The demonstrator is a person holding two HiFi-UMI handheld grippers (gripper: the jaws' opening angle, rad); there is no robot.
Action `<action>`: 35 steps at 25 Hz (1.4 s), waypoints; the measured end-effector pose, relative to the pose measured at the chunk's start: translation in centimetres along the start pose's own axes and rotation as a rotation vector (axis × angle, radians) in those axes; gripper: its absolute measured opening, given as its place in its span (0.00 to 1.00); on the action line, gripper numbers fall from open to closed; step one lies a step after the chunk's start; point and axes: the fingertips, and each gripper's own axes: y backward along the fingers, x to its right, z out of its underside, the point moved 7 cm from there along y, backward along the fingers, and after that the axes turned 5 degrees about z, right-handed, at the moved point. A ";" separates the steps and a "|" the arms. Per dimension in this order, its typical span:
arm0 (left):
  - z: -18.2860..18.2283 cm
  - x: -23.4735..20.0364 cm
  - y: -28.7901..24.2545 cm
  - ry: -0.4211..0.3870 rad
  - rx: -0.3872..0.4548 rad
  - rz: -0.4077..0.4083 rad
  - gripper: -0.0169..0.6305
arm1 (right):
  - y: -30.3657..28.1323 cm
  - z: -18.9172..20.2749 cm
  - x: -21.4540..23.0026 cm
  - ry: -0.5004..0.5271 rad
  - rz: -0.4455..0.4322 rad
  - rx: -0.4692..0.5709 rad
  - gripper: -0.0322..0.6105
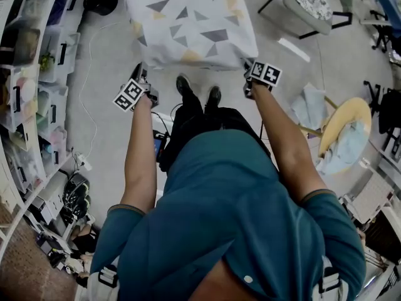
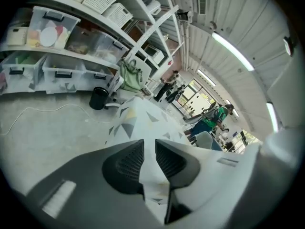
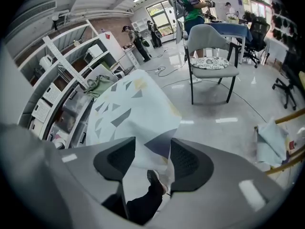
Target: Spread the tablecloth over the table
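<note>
Head view looks down on two bare forearms stretched forward and a little apart, each hand carrying one set of tongs to a near corner of the tablecloth [image 1: 188, 17]. That single cloth, white with grey and yellow triangles, is draped over the worktop ahead and hides it entirely. Its near edge hangs just beyond the person's two black shoes [image 1: 183, 84].

The left tongs [image 1: 143, 77] sit at the near left corner. Their own view shows the pads close together with the cloth pinched in the narrow gap. The right tongs [image 1: 249, 71] sit at the near right corner, pitched more steeply down. Their pads stand wide apart, a loose fold of the corner hangs between them, and one shoe shows through the gap.

Bare floor [image 1: 106, 55] runs along the cloth's left side up to the shelving [image 1: 31, 74] of bins. One chair [image 1: 307, 2] stands apart from the far right corner, with clear floor between.
</note>
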 end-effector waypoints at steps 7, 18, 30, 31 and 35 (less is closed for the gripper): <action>-6.6 5.6 0.4 -0.155 0.101 0.139 0.10 | 1.6 -3.1 -1.2 0.029 -0.008 0.086 0.38; -15.3 16.7 4.9 -0.481 0.246 0.353 0.02 | 14.8 -11.7 -16.2 0.340 -0.461 0.475 0.33; -19.1 29.3 10.2 -0.835 0.297 0.541 0.02 | 31.3 -12.3 -27.0 0.846 -0.626 0.804 0.06; -19.3 29.8 10.5 -0.841 0.301 0.548 0.02 | 31.8 -12.4 -27.2 0.842 -0.625 0.809 0.06; -19.7 31.3 11.8 -0.891 0.307 0.541 0.02 | 33.8 -12.8 -27.6 0.824 -0.629 0.826 0.06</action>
